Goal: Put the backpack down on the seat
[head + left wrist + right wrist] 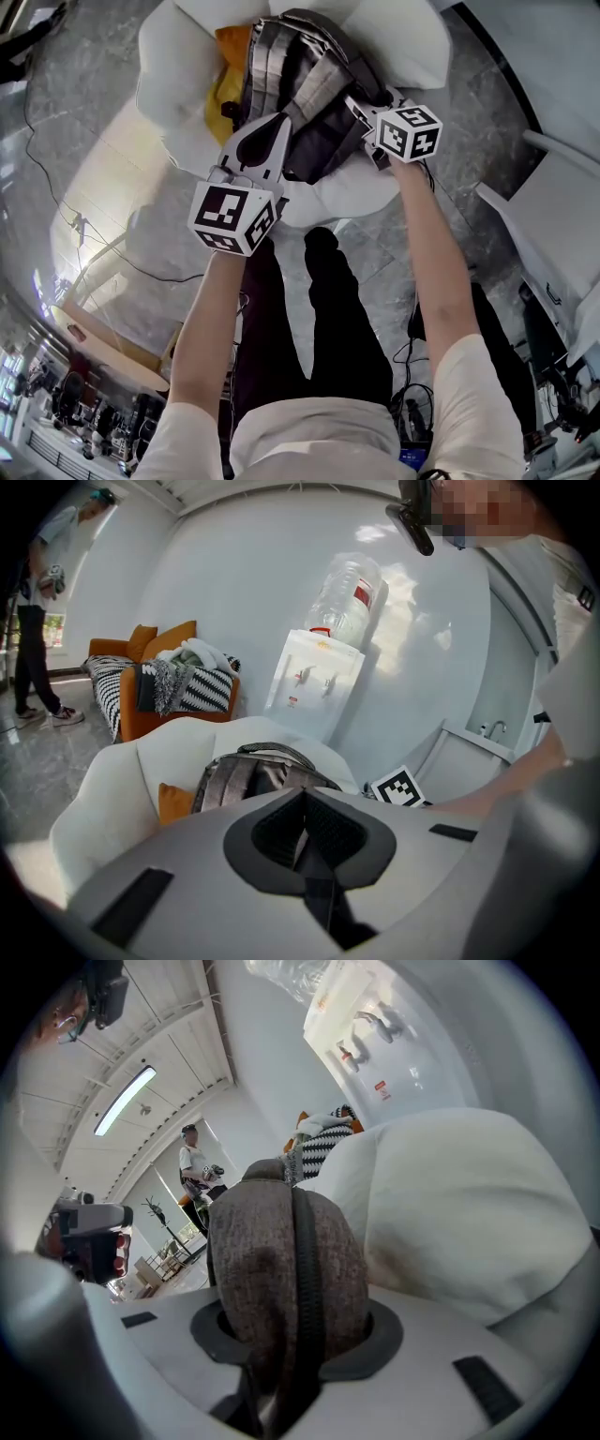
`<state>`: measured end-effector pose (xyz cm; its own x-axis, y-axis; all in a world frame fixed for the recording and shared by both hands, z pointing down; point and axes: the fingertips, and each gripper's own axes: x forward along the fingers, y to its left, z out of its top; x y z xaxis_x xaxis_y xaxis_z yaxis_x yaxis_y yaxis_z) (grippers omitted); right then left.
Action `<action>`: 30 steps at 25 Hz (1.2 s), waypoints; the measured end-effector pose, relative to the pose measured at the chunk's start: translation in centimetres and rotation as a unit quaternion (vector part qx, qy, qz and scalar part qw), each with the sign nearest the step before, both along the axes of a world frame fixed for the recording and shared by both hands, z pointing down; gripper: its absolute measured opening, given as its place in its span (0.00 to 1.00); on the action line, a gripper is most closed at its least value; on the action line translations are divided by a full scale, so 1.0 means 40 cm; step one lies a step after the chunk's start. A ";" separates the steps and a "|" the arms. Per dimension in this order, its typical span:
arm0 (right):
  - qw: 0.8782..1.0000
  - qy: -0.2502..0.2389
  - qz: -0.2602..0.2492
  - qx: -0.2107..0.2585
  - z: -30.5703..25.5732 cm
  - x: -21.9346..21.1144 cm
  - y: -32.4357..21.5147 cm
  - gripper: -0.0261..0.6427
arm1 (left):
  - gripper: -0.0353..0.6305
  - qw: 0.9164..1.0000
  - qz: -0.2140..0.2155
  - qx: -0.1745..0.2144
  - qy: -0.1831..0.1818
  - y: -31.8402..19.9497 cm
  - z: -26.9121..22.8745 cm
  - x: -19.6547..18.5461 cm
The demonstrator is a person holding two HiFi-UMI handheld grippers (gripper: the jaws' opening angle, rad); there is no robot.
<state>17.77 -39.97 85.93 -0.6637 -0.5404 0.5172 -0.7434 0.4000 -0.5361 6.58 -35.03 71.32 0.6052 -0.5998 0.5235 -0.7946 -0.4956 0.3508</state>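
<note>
The grey backpack (300, 84) lies on the seat of a white armchair (169, 66), against its backrest. My left gripper (278, 122) reaches the pack's near left edge. In the left gripper view its jaws (305, 832) are closed together, with a black strap pinched between them and hanging down; the backpack (248, 775) sits just beyond. My right gripper (361, 108) is at the pack's right side. In the right gripper view, a fold of grey backpack fabric (281, 1269) with a zipper bulges between the parted jaws of that gripper (295, 1335).
An orange cushion (225, 84) is wedged beside the pack on the armchair. A water dispenser (314, 682) stands behind the chair. An orange sofa (141, 682) and a standing person (33, 621) are at far left. Cables (94, 234) trail on the marble floor, and white furniture (553, 216) stands at right.
</note>
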 end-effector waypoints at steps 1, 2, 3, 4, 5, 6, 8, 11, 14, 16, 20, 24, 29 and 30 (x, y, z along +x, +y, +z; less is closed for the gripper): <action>1.000 0.001 0.005 -0.004 0.002 0.012 -0.003 0.28 | 0.08 1.000 0.000 0.000 0.000 -0.002 -0.004 0.006; 1.000 0.003 0.008 -0.008 0.005 0.019 -0.005 0.28 | 0.08 1.000 -0.001 -0.001 0.001 -0.003 -0.007 0.008; 1.000 0.007 0.011 -0.011 0.009 0.022 -0.006 0.30 | 0.08 1.000 -0.001 -0.002 0.002 -0.005 -0.008 0.006; 1.000 0.011 0.013 -0.014 0.014 0.025 -0.006 0.32 | 0.08 1.000 -0.001 -0.002 0.002 -0.006 -0.010 0.004; 1.000 0.016 0.014 -0.016 0.018 0.029 -0.006 0.33 | 0.08 1.000 0.000 -0.003 0.003 -0.006 -0.011 0.002; 0.999 0.021 0.016 -0.018 0.023 0.032 -0.005 0.34 | 0.08 1.000 0.000 -0.002 0.002 -0.005 -0.014 -0.001; 0.999 0.030 0.018 -0.022 0.030 0.038 -0.003 0.35 | 0.08 1.000 0.001 -0.001 0.001 -0.004 -0.021 -0.006; 0.998 0.045 0.021 -0.025 0.027 0.043 0.001 0.37 | 0.08 1.000 0.002 0.001 0.000 -0.004 -0.033 -0.013; 0.997 0.067 0.022 -0.026 0.018 0.054 0.013 0.39 | 0.08 1.000 0.004 0.002 -0.001 0.000 -0.052 -0.017; 0.996 0.078 0.017 -0.026 0.014 0.064 0.025 0.40 | 0.08 1.000 0.007 0.003 -0.001 0.005 -0.069 -0.017; 0.995 0.088 0.022 -0.033 -0.008 0.085 0.044 0.40 | 0.08 1.000 0.009 0.006 -0.001 0.009 -0.104 -0.020; 0.993 0.098 0.037 -0.048 -0.036 0.106 0.076 0.40 | 0.08 1.000 0.012 0.009 -0.003 0.026 -0.148 -0.037; 0.992 0.098 0.063 -0.056 -0.089 0.126 0.126 0.40 | 0.08 1.000 0.011 0.010 -0.004 0.052 -0.203 -0.073; 0.992 0.095 0.063 -0.057 -0.109 0.118 0.136 0.40 | 0.08 1.000 0.011 0.010 -0.004 0.057 -0.215 -0.081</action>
<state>22.50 -34.52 81.56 -0.4797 -0.5436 0.6887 -0.8753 0.2419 -0.4187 3.36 -32.76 62.70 0.6138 -0.5973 0.5163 -0.7865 -0.5191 0.3346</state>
